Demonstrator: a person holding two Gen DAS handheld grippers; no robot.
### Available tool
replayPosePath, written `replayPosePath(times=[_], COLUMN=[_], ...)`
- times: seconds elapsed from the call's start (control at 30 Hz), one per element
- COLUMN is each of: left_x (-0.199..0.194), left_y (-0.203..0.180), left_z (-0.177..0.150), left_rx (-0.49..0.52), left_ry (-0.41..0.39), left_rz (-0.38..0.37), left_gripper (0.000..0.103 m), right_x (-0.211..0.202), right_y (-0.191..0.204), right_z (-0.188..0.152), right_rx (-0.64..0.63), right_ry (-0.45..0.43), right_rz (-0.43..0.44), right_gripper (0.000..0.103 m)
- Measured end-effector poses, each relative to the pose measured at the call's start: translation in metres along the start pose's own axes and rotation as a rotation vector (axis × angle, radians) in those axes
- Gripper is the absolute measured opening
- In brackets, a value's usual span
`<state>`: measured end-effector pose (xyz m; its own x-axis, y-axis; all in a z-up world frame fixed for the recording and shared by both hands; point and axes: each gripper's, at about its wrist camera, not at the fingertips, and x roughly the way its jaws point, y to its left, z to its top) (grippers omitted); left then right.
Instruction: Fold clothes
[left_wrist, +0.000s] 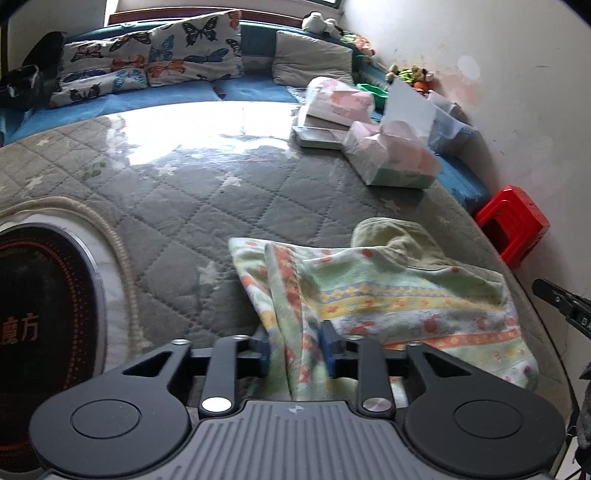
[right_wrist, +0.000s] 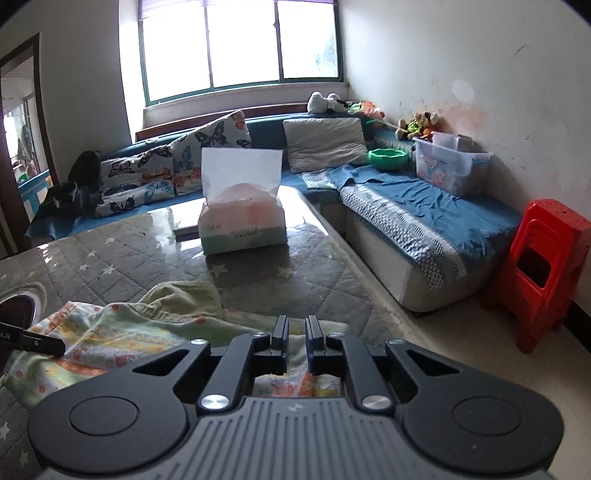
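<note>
A pastel flower-striped garment (left_wrist: 388, 295) with a plain green part lies crumpled on the grey quilted table (left_wrist: 184, 206). My left gripper (left_wrist: 297, 343) is shut on a bunched fold of it, the cloth rising between the blue pads. In the right wrist view the garment (right_wrist: 122, 332) lies low at left. My right gripper (right_wrist: 296, 332) hovers over the garment's right edge with the fingers nearly closed and a narrow gap between them; nothing shows in the gap. Its tip also shows at the right edge of the left wrist view (left_wrist: 561, 301).
Tissue packs (left_wrist: 391, 158) (right_wrist: 243, 221) and a flat box (left_wrist: 317, 136) sit at the table's far side. A round heater plate (left_wrist: 40, 325) is set in the table at left. A blue sofa (right_wrist: 424, 210) with cushions wraps around; a red stool (right_wrist: 546, 273) stands right.
</note>
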<state>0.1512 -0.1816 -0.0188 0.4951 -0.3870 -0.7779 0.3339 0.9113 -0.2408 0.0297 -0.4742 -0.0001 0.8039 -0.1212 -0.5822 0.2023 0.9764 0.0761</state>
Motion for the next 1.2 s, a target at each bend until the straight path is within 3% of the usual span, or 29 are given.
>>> replayPosePath(times=[0.23,0.33,0.53,0.87,1.07,1.2], left_x=[-0.001,-0.002,0.000,0.019,0.041,0.056], left_y=[0.010,0.010,-0.002,-0.033,-0.048,-0.049], left_z=[0.002,0.004,0.013,0.032,0.038,0.039], left_rx=[-0.017,-0.028,-0.013,0.090,0.185,0.204], left_ry=[-0.006,-0.014,-0.027,-0.056,-0.076,-0.068], left_rz=[0.046,0.050,0.053,0.040,0.049,0.046], left_gripper=[0.046,0.060,0.080,0.078,0.056,0.055], right_x=[0.012,0.020,0.043,0.072,0.078,0.081], right_y=[0.011,0.019,0.042,0.047,0.044,0.044], right_z=[-0.003,-0.003,-0.005,-0.002,-0.003,-0.003], right_rx=[-0.007,-0.007,-0.019,0.027,0.033,0.026], right_ry=[0.030,0.051,0.092,0.105,0.099,0.097], right_rz=[0.039,0.074,0.131,0.131,0.123,0.121], right_gripper=[0.012,0.028,0.031,0.029,0.028,0.028])
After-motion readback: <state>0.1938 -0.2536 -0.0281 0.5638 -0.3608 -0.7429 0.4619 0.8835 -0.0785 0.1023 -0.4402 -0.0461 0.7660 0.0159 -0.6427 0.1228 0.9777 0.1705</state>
